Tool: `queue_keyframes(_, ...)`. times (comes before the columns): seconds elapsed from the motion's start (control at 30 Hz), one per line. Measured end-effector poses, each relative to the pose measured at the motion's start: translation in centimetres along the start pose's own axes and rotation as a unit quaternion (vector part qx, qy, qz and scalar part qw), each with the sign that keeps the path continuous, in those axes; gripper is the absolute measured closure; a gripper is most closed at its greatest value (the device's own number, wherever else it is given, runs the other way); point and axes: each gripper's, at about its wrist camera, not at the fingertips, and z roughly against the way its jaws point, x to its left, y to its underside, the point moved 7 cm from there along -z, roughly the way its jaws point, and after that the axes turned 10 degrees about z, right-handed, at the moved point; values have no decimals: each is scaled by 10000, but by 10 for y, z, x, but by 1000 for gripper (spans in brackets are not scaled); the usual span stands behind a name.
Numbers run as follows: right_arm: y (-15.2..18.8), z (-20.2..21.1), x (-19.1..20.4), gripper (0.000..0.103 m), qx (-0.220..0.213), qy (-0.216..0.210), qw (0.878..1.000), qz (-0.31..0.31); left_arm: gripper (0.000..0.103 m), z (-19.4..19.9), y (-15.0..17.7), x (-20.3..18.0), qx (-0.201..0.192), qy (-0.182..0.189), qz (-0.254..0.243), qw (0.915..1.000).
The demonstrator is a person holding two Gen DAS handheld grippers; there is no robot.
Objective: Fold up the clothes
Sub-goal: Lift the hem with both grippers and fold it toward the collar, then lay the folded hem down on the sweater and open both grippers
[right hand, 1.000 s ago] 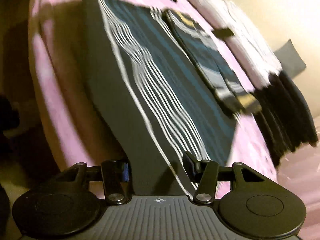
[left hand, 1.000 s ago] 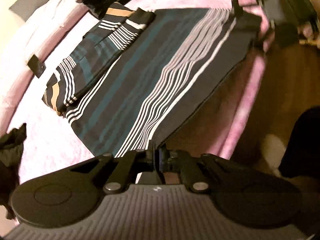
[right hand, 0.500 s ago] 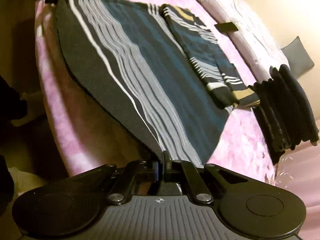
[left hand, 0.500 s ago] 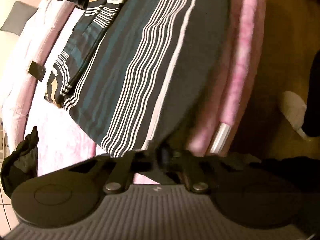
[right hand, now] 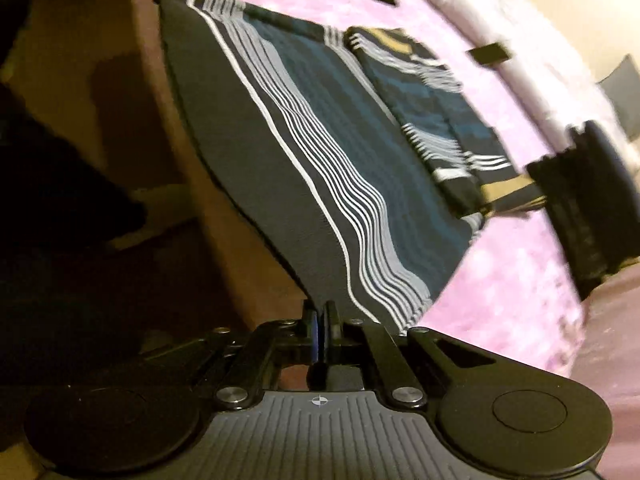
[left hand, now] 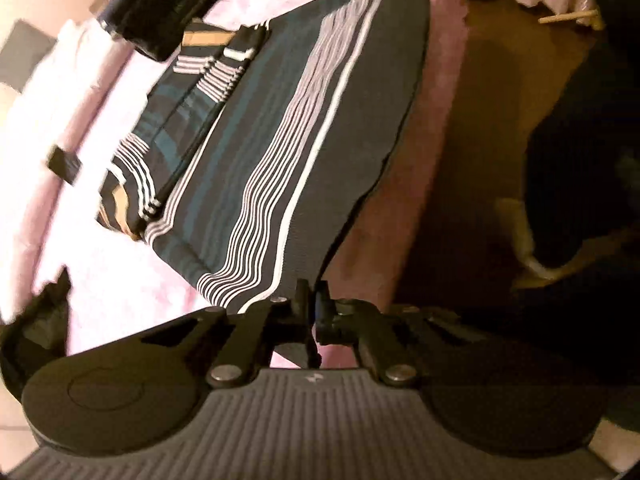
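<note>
In the left wrist view, the left gripper (left hand: 313,300) sits at six o'clock with its fingers pressed together, pinching the near corner of the striped garment (left hand: 280,152). The dark hem runs straight into the closed fingertips, and from there the cloth rises toward twelve o'clock, with white stripes, then teal bands, across its width. The hem edge held here hangs off the pink bed (left hand: 132,280), whose side drops away toward three o'clock into a dim floor area.

In the right wrist view, the right gripper (right hand: 320,320) is likewise fully closed at six o'clock, its fingers clamped on the opposite near corner of the same garment (right hand: 320,128). The cloth fans out from the fingertips toward twelve and one o'clock, the plain dark hem band on the nine o'clock side and the stripes beyond it.

Farther out, the garment's upper part lies flat on the bed (right hand: 520,280), and a folded sleeve section (left hand: 168,128) with white and tan stripes rests on top of it along the far side, at ten o'clock in the left view and at two o'clock (right hand: 440,120) in the right view.

Beyond that, a stack of dark folded clothes (left hand: 168,4) lies on the bed at eleven o'clock in the left view, touching or just overlapping the sleeve's end; in the right view the same stack (right hand: 592,200) is at three o'clock. A small black object (left hand: 64,164) lies near the white pillows (left hand: 60,80) at nine o'clock.
</note>
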Motion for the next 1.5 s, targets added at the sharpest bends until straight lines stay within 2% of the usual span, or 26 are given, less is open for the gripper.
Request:
queue_keyframes(0.13, 9, 22, 27, 103, 22, -375, 9993, -19, 103, 21, 14, -33, 292, 315, 247, 9988)
queue_keyframes(0.23, 3, 43, 5, 103, -96, -207, 9997, -5, 103, 40, 7, -32, 289, 277, 470, 9981)
queue_keyframes(0.33, -16, 62, -50, 103, -314, 300, 9991, 24, 103, 59, -22, 7, 46, -19, 615, 9981)
queue_keyframes(0.43, -43, 68, -115, 103, -512, 871, 9948, 150, 103, 69, -56, 63, -237, -439, 661, 9966)
queue_keyframes(0.57, -89, 39, -196, 103, -530, 1299, 9893, 390, 102, 59, -100, 140, -514, -814, 660, 9932)
queue_keyframes(0.7, -123, -29, -276, 103, -197, 1316, 9902, 429, 102, 6, -136, 229, -696, -816, 682, 9919)
queue_keyframes(0.8, -134, -86, -321, 103, 125, 1102, 9934, 297, 102, -52, -154, 285, -706, -534, 852, 9924)
queue_keyframes(0.93, -137, -158, -361, 103, 498, 750, 9958, 160, 102, -123, -163, 331, -504, -188, 949, 9940)
queue_keyframes(1.03, -132, -184, -380, 103, 667, 640, 9957, -33, 102, -165, -172, 351, -355, 39, 1000, 9943)
queue_keyframes(1.23, -123, -196, -408, 103, 668, 524, 9957, -366, 102, -215, -185, 373, -174, 212, 1040, 9942)
queue_keyframes(1.5, -114, -270, -433, 102, 614, 107, 9963, -584, 101, -282, -191, 384, 224, 265, 1098, 9933)
